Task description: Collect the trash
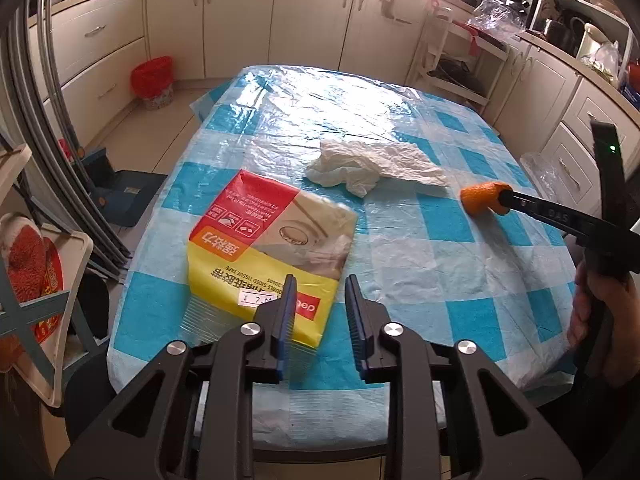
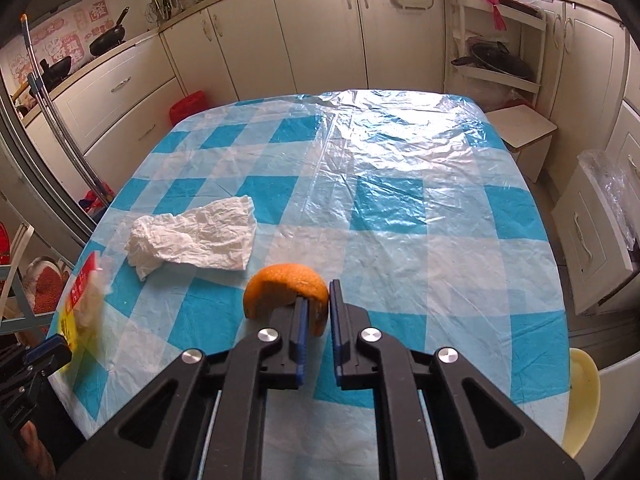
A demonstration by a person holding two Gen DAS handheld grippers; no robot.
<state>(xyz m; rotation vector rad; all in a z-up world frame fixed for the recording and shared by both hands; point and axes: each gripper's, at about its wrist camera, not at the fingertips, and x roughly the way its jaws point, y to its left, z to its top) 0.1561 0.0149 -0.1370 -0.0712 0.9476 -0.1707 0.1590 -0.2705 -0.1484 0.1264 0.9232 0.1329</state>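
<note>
The yellow-and-red packet (image 1: 276, 252) read "DOUBLE SIDED TISSUE TAPE"; the left gripper (image 1: 320, 300) stood open over it, and the right gripper (image 2: 318, 300) pinched the orange peel (image 2: 286, 286).

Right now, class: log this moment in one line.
right tongs: shut on orange peel | left tongs: open over yellow packet | crumpled tissue: untouched

The table (image 2: 440, 208) wears a blue-and-white chequered cover under clear plastic. A white crumpled tissue (image 2: 196, 236) lies near its left edge, beside a red, yellow and cream packet (image 1: 272, 240). The peel (image 2: 286, 284) is orange. Both grippers are black with blue pads (image 1: 284, 316).
</note>
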